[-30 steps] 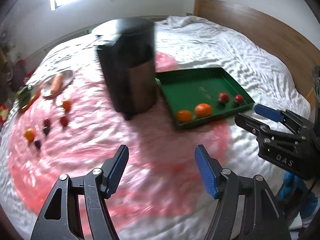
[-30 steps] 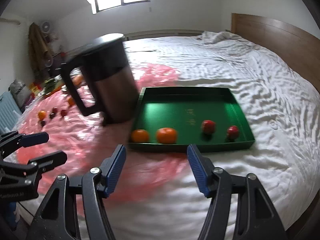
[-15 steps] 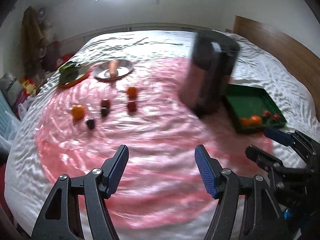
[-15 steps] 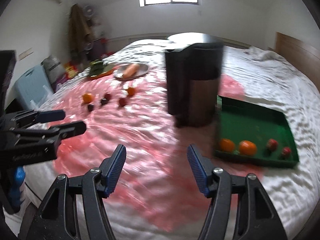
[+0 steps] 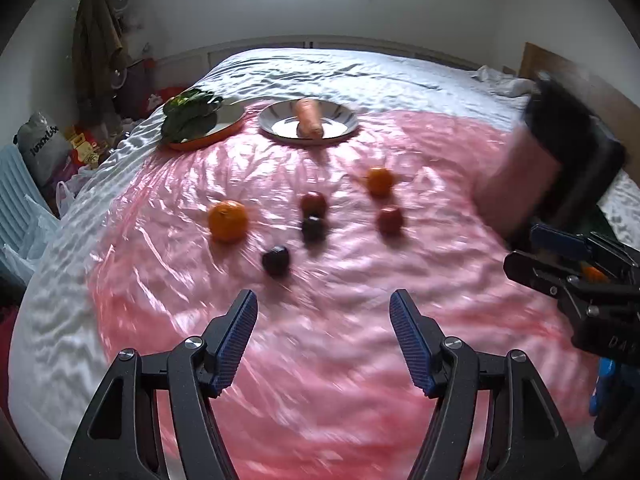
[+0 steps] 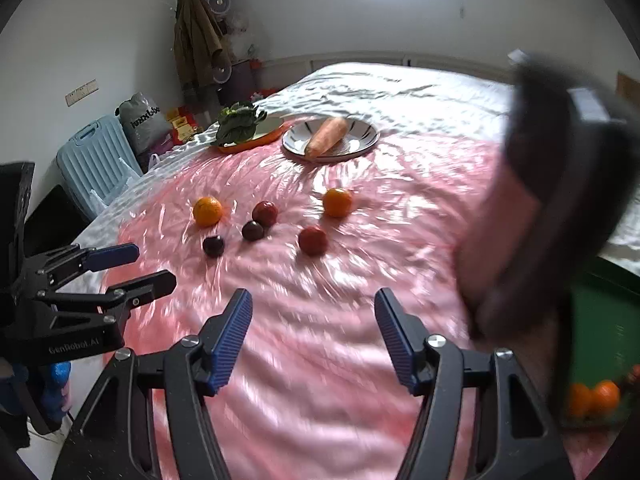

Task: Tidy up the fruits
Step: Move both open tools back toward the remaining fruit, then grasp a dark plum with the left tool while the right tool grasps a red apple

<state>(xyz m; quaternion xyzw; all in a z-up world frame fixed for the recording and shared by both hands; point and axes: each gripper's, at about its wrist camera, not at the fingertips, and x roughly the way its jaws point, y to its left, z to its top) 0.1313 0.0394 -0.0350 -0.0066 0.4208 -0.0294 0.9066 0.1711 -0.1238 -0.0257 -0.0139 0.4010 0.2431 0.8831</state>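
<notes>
Several fruits lie on a pink plastic sheet (image 5: 320,360) on the bed: an orange (image 5: 227,220) at the left, a smaller orange (image 5: 379,181), red fruits (image 5: 313,203) (image 5: 390,220) and dark plums (image 5: 276,260) (image 5: 313,228). The same fruits show in the right wrist view, such as the orange (image 6: 207,211) and a red fruit (image 6: 313,240). My left gripper (image 5: 323,340) is open and empty, short of the plums. My right gripper (image 6: 312,336) is open and empty. A green tray (image 6: 600,320) at the far right holds oranges (image 6: 592,398).
A dark jug (image 5: 560,168) stands at the right, close to the tray; it fills the right of the right wrist view (image 6: 552,200). A plate with a carrot (image 5: 308,120) and an orange plate with leafy greens (image 5: 192,120) sit at the back. Luggage and bags stand left of the bed.
Both grippers have swung left, away from the green tray and toward the loose fruits. The jug has shifted from centre to the right edge of both views. Both stay open.
</notes>
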